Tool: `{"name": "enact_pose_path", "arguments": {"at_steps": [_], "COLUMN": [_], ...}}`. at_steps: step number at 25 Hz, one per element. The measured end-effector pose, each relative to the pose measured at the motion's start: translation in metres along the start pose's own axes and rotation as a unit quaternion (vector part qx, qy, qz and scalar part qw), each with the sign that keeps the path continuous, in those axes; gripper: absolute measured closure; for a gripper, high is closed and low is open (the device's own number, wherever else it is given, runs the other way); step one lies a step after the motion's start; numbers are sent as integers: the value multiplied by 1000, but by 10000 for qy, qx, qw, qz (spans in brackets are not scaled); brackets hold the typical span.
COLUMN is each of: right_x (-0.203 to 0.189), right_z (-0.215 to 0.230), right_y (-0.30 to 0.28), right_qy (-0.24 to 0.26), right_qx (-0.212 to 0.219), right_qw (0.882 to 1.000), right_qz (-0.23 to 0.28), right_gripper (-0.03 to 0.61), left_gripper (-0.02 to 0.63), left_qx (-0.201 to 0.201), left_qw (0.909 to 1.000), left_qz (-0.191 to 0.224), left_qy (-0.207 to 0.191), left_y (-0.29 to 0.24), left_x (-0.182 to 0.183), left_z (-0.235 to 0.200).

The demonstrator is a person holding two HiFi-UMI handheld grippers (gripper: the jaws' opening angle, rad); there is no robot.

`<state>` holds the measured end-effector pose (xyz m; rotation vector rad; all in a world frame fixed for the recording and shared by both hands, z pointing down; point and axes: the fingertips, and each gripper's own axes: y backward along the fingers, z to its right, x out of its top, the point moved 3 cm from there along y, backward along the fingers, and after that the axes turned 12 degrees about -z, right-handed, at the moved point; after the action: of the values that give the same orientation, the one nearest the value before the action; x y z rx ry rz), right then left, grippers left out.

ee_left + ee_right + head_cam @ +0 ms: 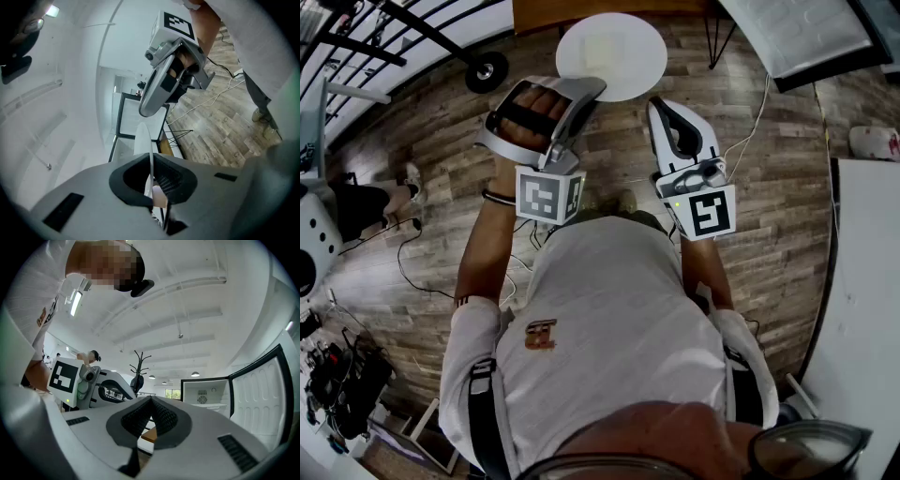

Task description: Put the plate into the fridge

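Observation:
A round white plate [611,54] is held out in front of me over the wooden floor, and my left gripper [584,87] is shut on its near rim. In the left gripper view the plate [142,138] stands edge-on between the jaws of the left gripper [153,187]. My right gripper [660,106] hangs beside it on the right, shut with nothing between its fingers [152,398]. The white fridge [205,394] stands open in the right gripper view, its door [258,394] swung out to the right. The right gripper [165,86] also shows in the left gripper view.
A wooden table edge [581,9] lies just beyond the plate. A black chair caster [487,70] and cables [422,272] are on the floor to the left. A white panel [797,33] sits at the top right and a white surface [867,309] along the right.

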<state>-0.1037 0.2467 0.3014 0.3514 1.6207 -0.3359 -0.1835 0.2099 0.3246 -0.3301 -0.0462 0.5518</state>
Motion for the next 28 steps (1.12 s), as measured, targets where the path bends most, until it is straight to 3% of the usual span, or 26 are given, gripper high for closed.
{"name": "enact_pose_path", "arguments": {"at_steps": [15, 28], "right_x": [-3, -13], "right_z": [21, 68], "right_y": [0, 19], "right_qy": [-125, -24], "right_qx": [13, 318], "right_qw": [9999, 9995], "right_qz": [49, 80], "right_gripper": [546, 546], "left_gripper": [583, 583], "left_qx": [-22, 57], "left_qw": [10000, 9994], "left_qz": [-58, -340], "left_qy": [17, 87], "left_y": [-23, -54], "left_x": [6, 44], "left_z": [-5, -14]}}
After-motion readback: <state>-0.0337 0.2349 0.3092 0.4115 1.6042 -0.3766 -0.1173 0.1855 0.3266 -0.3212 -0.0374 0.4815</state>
